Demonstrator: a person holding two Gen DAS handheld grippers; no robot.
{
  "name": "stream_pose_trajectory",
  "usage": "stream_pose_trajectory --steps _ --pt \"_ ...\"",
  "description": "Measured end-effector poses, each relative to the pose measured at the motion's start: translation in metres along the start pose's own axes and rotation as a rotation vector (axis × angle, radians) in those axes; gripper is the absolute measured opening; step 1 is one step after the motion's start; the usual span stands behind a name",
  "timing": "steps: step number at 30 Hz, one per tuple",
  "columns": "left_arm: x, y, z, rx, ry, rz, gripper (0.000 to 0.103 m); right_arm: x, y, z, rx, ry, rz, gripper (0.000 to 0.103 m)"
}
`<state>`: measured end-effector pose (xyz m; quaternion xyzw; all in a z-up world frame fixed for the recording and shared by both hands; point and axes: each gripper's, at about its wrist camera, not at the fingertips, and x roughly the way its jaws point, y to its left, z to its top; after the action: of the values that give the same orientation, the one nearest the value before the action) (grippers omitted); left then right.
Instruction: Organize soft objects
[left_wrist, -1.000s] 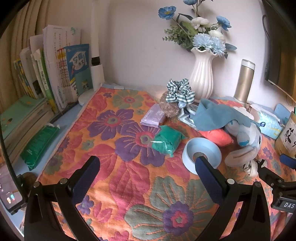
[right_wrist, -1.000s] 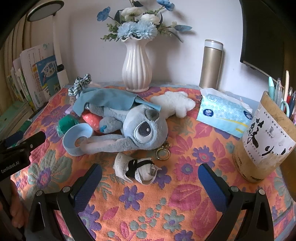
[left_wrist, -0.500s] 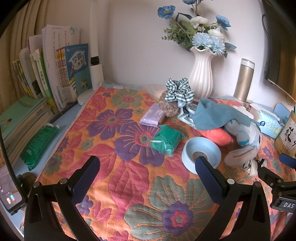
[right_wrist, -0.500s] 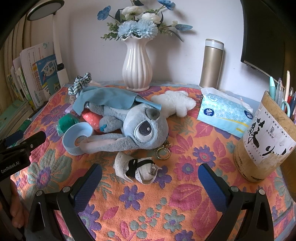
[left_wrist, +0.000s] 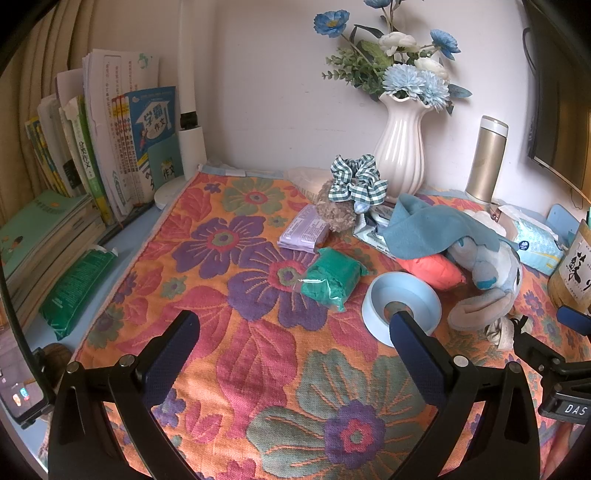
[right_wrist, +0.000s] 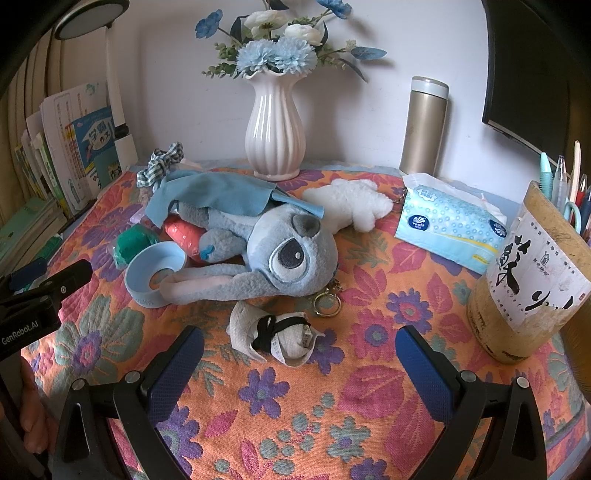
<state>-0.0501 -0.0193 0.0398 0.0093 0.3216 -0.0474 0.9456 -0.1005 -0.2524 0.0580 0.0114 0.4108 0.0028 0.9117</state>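
A grey-blue plush toy (right_wrist: 280, 254) lies on the floral cloth (right_wrist: 369, 369), with a blue cloth (right_wrist: 218, 195) draped over its body and a red soft pack (right_wrist: 183, 238) under it. A white fluffy toy (right_wrist: 351, 203) lies behind it. A white rolled bundle with a black band (right_wrist: 277, 338) lies just ahead of my open, empty right gripper (right_wrist: 299, 369). A green wrapped pack (left_wrist: 332, 277), a purple pack (left_wrist: 304, 229), a checked scrunchie (left_wrist: 356, 179) and a brown pompom (left_wrist: 334, 212) lie ahead of my open, empty left gripper (left_wrist: 291, 354).
A light blue ring bowl (left_wrist: 400, 306) sits by the plush. A white vase (right_wrist: 275, 125), a gold flask (right_wrist: 424, 127), a tissue pack (right_wrist: 447, 225) and a pen holder (right_wrist: 532, 273) stand at the back and right. Books (left_wrist: 99, 144) and a green packet (left_wrist: 74, 290) line the left.
Both grippers have drifted very slightly; nothing on the cloth has moved and both stay open and empty.
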Motion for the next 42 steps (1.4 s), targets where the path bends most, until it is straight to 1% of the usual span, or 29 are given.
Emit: stream_pose_trajectory --steps 20,23,25,27,30,33,36,39,42 --pt "0.001 0.0 0.0 0.0 0.005 0.002 0.102 -0.003 0.0 -0.001 0.002 -0.014 -0.002 0.103" --pt "0.003 0.0 -0.001 -0.004 0.025 -0.003 0.102 -0.006 -0.001 -0.001 0.007 -0.031 -0.009 0.103" --pt "0.004 0.001 -0.001 -0.016 0.036 -0.009 0.102 -0.012 -0.003 -0.001 0.017 -0.058 -0.01 0.103" --pt "0.002 0.003 0.0 -0.025 0.037 -0.018 0.102 -0.014 -0.003 0.0 0.013 -0.066 0.003 0.103" --pt "-0.007 0.006 -0.001 -0.019 0.035 -0.059 0.102 -0.022 -0.008 0.0 0.018 -0.069 0.016 0.103" --pt "-0.018 0.006 -0.003 0.023 0.039 -0.108 0.102 -0.034 -0.03 -0.006 0.073 -0.058 0.011 0.103" --pt "-0.028 0.002 -0.005 0.064 0.067 -0.198 0.102 -0.049 -0.056 -0.016 0.105 -0.042 0.031 0.103" --pt "-0.035 -0.008 -0.005 0.103 0.085 -0.269 0.102 -0.071 -0.078 -0.026 0.115 -0.039 0.029 0.103" --pt "-0.037 -0.018 -0.003 0.116 0.086 -0.312 0.102 -0.088 -0.098 -0.039 0.141 -0.035 0.094 0.103"
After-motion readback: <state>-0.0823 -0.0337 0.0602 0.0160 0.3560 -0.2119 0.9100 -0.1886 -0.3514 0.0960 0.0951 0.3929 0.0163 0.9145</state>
